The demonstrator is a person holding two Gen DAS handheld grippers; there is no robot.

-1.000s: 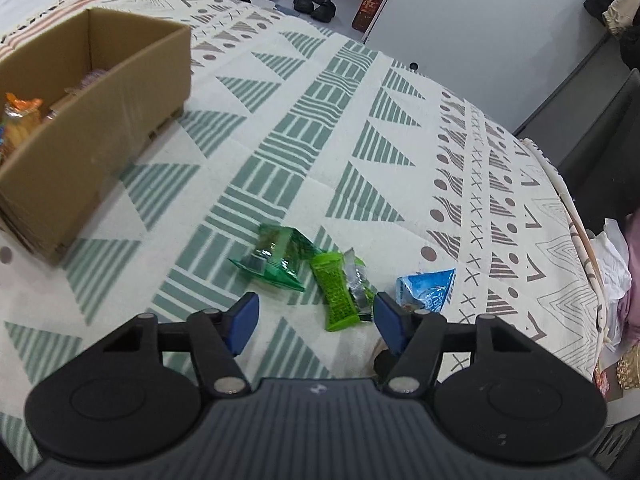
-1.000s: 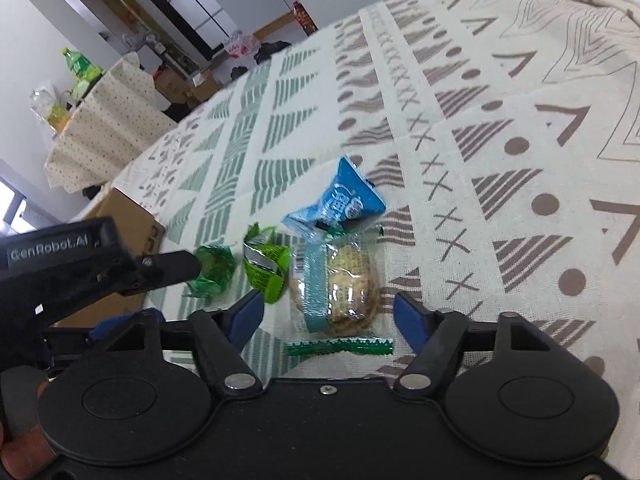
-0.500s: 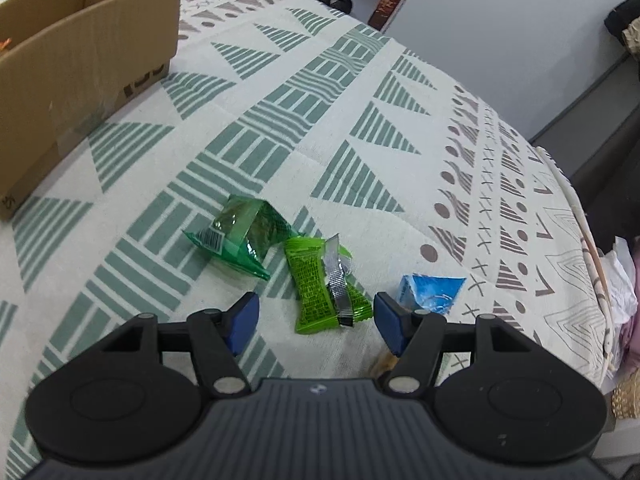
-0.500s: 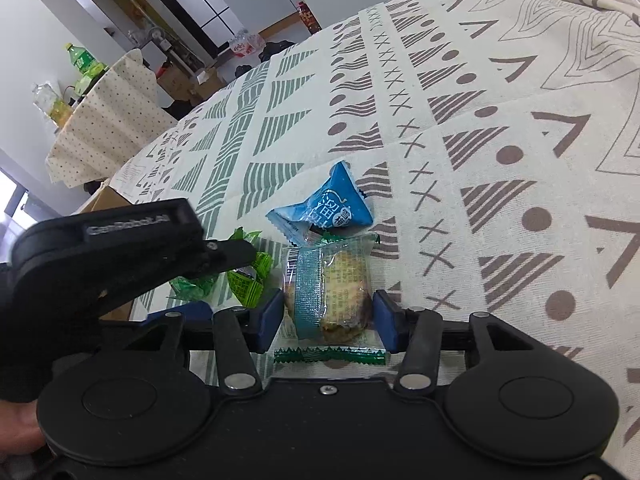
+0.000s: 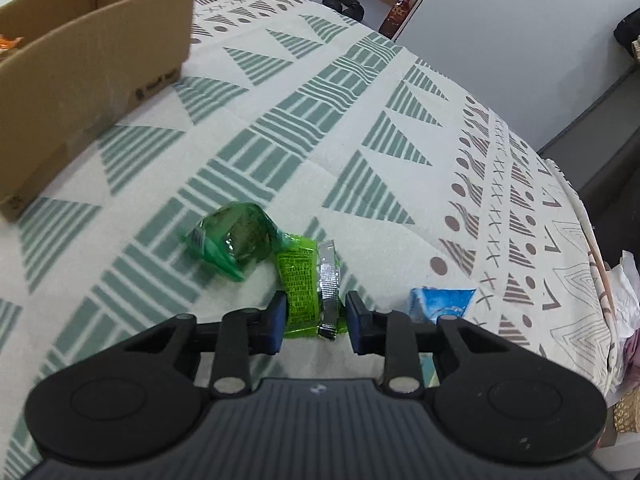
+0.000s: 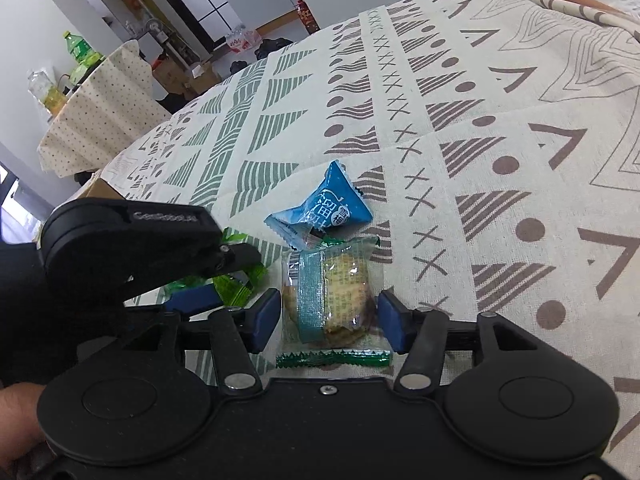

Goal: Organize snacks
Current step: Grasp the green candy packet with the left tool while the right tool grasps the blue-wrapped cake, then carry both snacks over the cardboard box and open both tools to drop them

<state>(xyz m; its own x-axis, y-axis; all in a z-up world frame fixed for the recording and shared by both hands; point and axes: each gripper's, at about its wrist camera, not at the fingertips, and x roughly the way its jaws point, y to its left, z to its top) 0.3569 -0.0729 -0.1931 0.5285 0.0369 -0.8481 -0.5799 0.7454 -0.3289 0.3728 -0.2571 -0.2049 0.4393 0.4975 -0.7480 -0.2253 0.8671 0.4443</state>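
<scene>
In the left wrist view my left gripper (image 5: 314, 322) has closed in around a light green snack packet (image 5: 302, 284) lying on the patterned cloth; the pads sit at its sides. A dark green packet (image 5: 236, 240) lies just beyond it to the left and a blue packet (image 5: 440, 304) to the right. In the right wrist view my right gripper (image 6: 328, 320) straddles a clear-wrapped biscuit packet (image 6: 336, 296), with a small gap at each pad. The blue packet (image 6: 324, 210) lies just beyond. The left gripper's body (image 6: 128, 248) shows at left.
An open cardboard box (image 5: 80, 64) with some snacks inside stands at the far left of the bed-like surface. The cloth's edge (image 5: 600, 280) drops off at right. A small draped table with bottles (image 6: 80, 92) stands beyond the surface.
My left gripper moved forward and narrowed around the light green packet. My right gripper narrowed around the biscuit packet from wide open. The left gripper's body came closer in the right view.
</scene>
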